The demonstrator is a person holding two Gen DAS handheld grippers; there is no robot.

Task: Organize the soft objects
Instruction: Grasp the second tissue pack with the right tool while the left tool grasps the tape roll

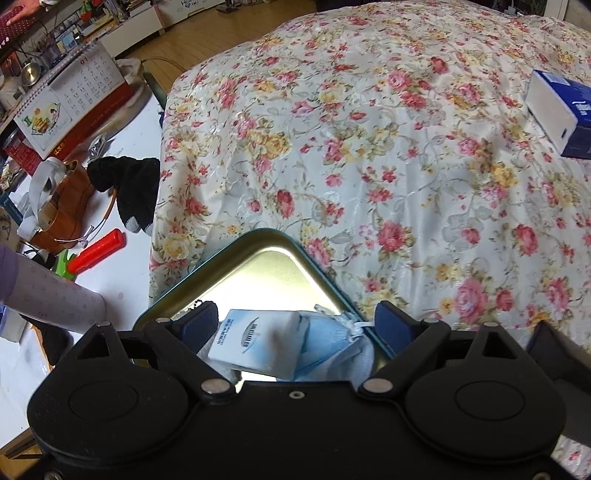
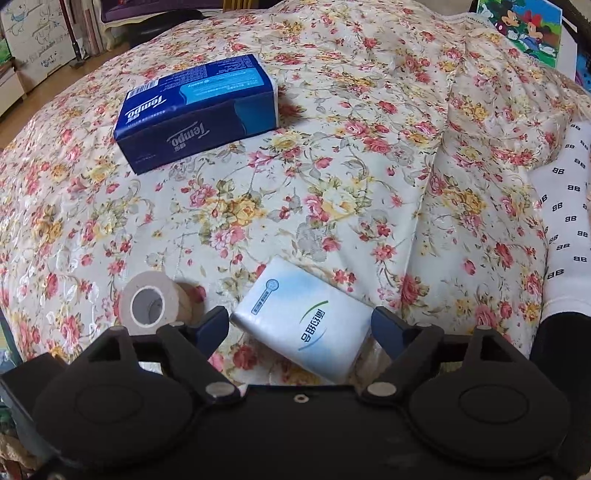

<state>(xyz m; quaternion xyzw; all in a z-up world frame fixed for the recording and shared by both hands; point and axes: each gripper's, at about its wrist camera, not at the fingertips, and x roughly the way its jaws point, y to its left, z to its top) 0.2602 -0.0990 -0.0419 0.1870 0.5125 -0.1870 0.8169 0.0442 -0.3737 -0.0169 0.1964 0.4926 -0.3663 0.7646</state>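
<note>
Floral bedspread, white tissue pack lying flat, long axis diagonal

Home bedroom – floral bedspread, desk calendar, wooden floor

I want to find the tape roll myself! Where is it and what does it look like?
Look on the flowery bedspread, at its near edge. Left of the flat white tissue packet lies the tape roll. It is the only round thing there, beige with a hollow white core.

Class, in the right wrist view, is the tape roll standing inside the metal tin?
No, the tape roll lies on the floral bedspread.
</note>
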